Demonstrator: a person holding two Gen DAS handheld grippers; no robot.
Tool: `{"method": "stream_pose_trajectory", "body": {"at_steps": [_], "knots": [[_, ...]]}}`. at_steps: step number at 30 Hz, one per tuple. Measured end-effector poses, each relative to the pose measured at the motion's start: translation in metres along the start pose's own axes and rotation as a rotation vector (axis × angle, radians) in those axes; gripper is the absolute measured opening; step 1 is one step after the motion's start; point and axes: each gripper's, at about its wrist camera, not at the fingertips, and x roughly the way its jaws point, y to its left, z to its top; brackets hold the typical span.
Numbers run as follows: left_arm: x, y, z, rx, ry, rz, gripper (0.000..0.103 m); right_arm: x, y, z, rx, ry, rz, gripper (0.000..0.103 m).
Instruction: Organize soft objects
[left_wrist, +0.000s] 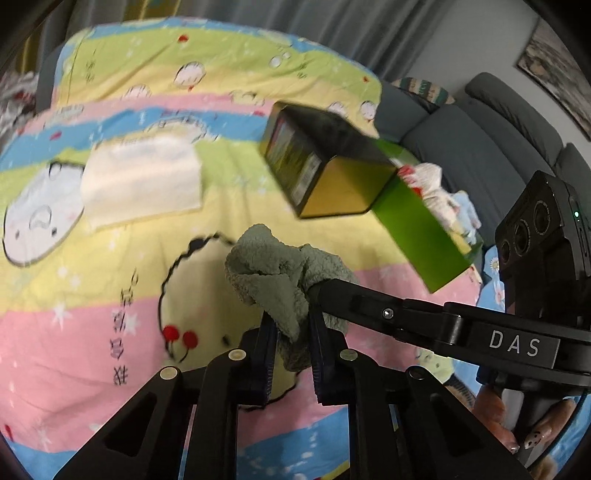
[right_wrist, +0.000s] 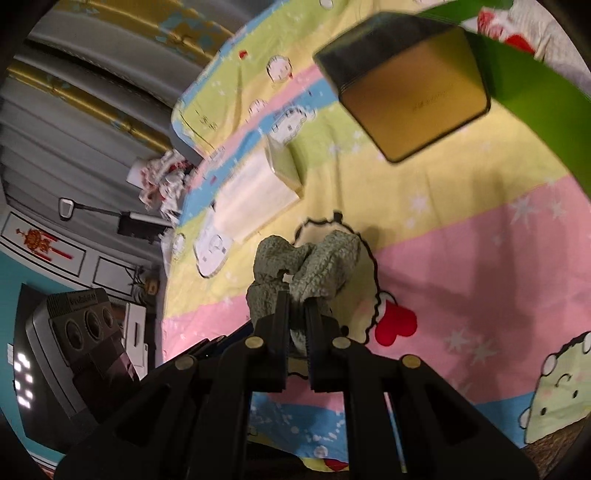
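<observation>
**Both grippers on one fleecy cloth**

The grey-green fleece cloth (left_wrist: 280, 273) hangs bunched above the cartoon bedsheet (left_wrist: 92, 325), pinched by the left gripper (left_wrist: 291, 332) and the right gripper (right_wrist: 295, 325) together. Likely mid-fold; next it needs spreading or carrying toward the green box (left_wrist: 421, 229). "DAS" reads on the right gripper's arm; the sheet's characters are blurred.

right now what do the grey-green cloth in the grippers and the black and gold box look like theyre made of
Grey-green cloth: looks like fleece or terry, matte, with a nubby, curly pile and soft folds; both the left gripper and right gripper pinch it. Black and gold box: rigid, flat faces and crisp edges with a satin gold sheen, likely coated cardboard or tin; motion blur leaves that open.
</observation>
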Motion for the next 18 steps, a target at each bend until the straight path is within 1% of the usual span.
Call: {"method": "stream_pose_trajectory", "body": {"at_steps": [4,10,11,13,15,18], "knots": [[-0.005,-0.025,0.013,0.055,-0.039,0.003,0.016,-0.026,-0.001,0.006,-0.003,-0.071,0.020,0.009],[-0.009,-0.066,0.039,0.160,-0.092,-0.009,0.016,-0.066,-0.003,0.023,-0.013,-0.201,-0.006,0.009],[-0.009,-0.071,0.043,0.170,-0.098,-0.014,0.016,-0.077,-0.003,0.028,-0.017,-0.233,-0.014,0.009],[-0.006,-0.089,0.057,0.206,-0.119,-0.030,0.016,-0.089,-0.006,0.036,-0.017,-0.273,-0.026,0.009],[-0.003,-0.104,0.066,0.238,-0.138,-0.045,0.016,-0.108,-0.009,0.048,-0.020,-0.334,-0.053,0.009],[0.006,-0.133,0.085,0.288,-0.158,-0.095,0.016,-0.130,-0.016,0.063,-0.016,-0.410,-0.082,0.009]]}}
